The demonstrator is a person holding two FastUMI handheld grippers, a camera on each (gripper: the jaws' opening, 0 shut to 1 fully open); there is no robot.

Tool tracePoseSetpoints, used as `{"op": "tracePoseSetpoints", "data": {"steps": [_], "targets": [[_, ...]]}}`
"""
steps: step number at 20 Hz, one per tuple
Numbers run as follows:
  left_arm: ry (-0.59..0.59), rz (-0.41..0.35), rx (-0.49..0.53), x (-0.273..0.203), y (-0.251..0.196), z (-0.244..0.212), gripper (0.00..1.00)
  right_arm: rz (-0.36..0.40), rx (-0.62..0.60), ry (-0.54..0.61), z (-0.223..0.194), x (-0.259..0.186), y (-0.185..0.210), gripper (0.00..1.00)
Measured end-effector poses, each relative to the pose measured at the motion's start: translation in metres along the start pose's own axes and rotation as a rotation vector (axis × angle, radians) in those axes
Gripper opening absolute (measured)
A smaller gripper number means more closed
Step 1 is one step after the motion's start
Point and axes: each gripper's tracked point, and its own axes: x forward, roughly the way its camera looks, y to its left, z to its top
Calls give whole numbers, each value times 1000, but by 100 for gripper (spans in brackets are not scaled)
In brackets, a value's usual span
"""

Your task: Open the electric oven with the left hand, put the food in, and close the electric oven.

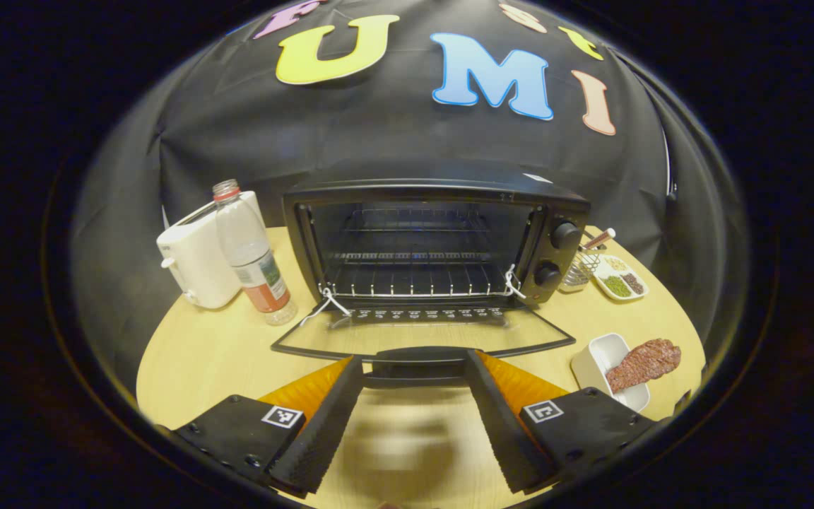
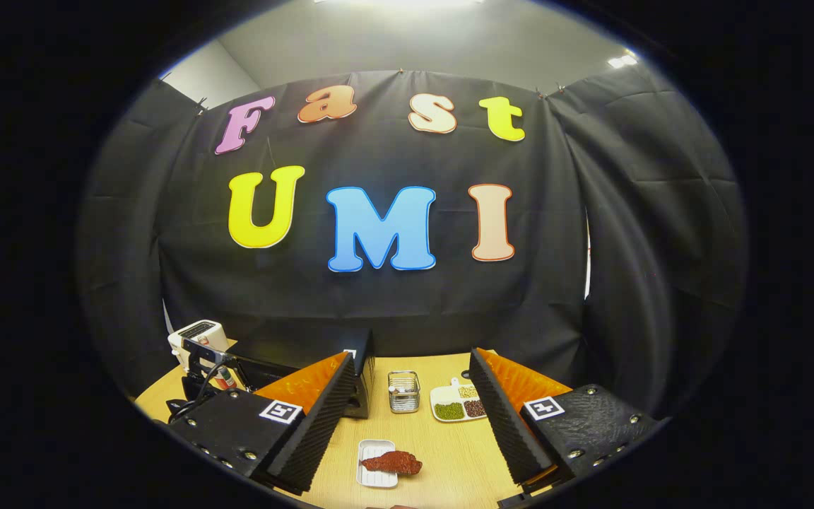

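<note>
left gripper (image 1: 414,396): level, fingers spread beside the handle of the lowered oven (image 1: 435,244) door | right gripper (image 2: 407,417): raised, fingers spread, empty | meat (image 2: 391,462): on white tray (image 2: 372,474), desk (image 2: 449,452)

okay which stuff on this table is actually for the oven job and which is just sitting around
For the job: electric oven, its door down open; food on the white dish; left gripper; right gripper.

Just lying about: toaster, bottle, wire basket, sectioned plate.

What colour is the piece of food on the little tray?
Reddish-brown food, lying on a white tray; clearest in the left gripper view.
</note>
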Motion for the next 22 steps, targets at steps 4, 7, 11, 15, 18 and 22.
{"op": "tracePoseSetpoints", "data": {"steps": [4,7,11,15,18,22], "targets": [[-61,11,-9,-12,8,15,97,-4,27,26,-10,4,-6,98],[-62,8,9,-2,5,22,100,2,40,38,-13,5,-5,98],[-13,7,46,16,-5,13,100,8,27,39,-14,5,-4,98],[7,1,55,25,-7,4,97,0,22,49,-20,2,-9,98],[13,-3,61,30,-8,-5,100,-4,32,79,-31,2,-13,98],[26,-2,80,36,-7,-18,100,-11,39,105,-40,5,-20,98]]}}
